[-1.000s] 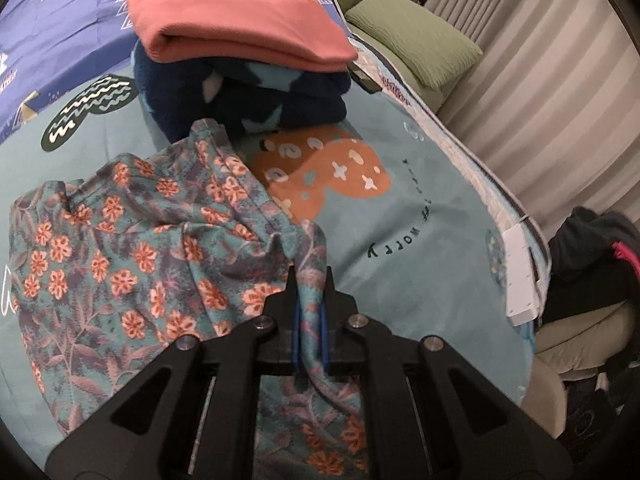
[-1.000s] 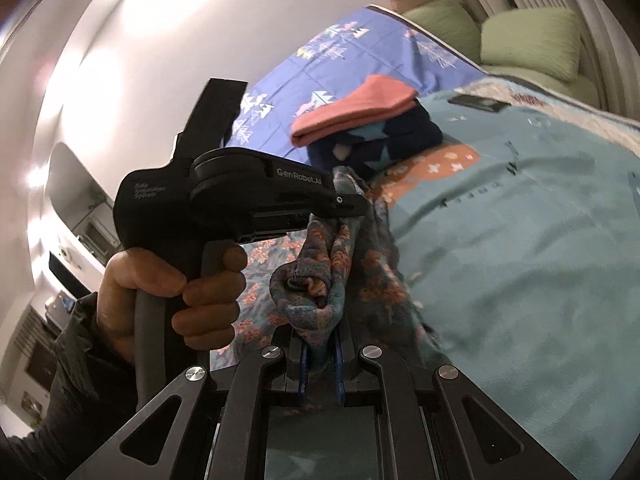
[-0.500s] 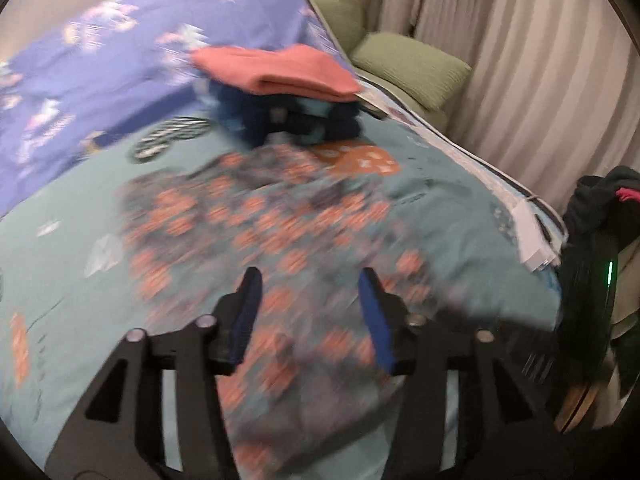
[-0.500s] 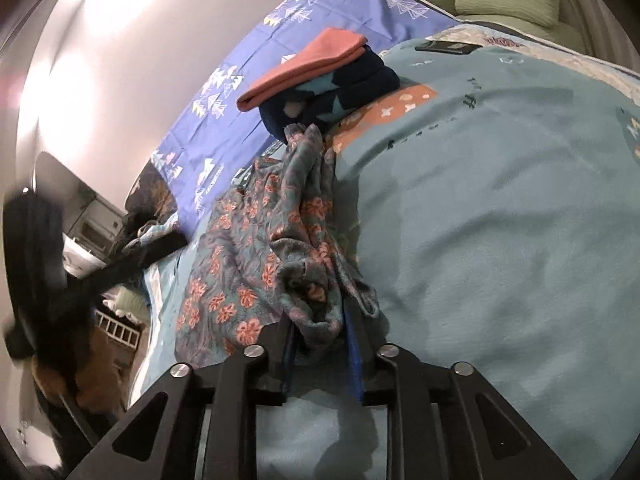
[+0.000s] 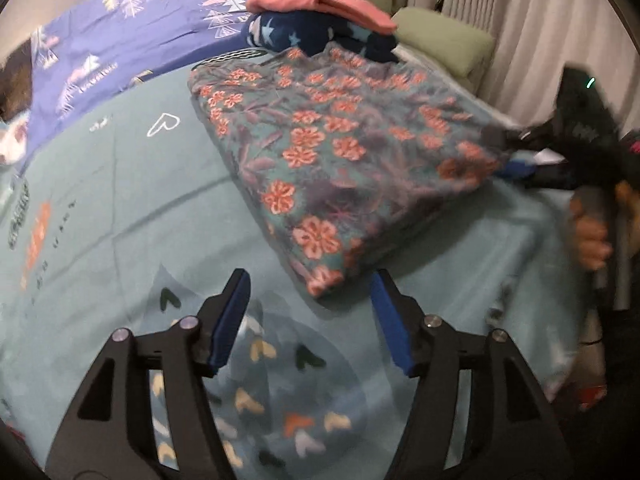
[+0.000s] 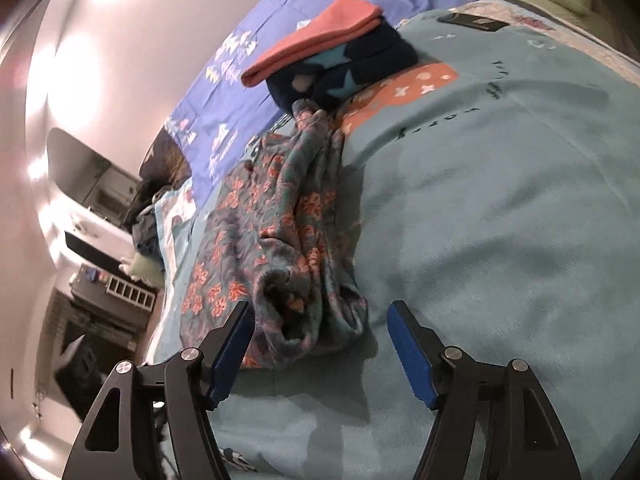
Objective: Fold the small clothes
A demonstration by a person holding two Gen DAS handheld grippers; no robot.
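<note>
One floral garment (image 5: 340,152) lies spread on the teal bed cover (image 5: 120,208), just before a stack of two folded pieces, a coral one (image 6: 312,40) atop a navy starred one (image 6: 360,68). Both jaws have just been opening: the left hand-held gripper (image 5: 310,300) and right hand-held gripper (image 6: 320,320) are released, the cloth's edge lying loose between them.

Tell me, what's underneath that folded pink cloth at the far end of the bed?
The pink cloth lies on a folded dark blue garment with pale stars, which rests on the teal bedspread. Anything further inside that pile is covered.
</note>
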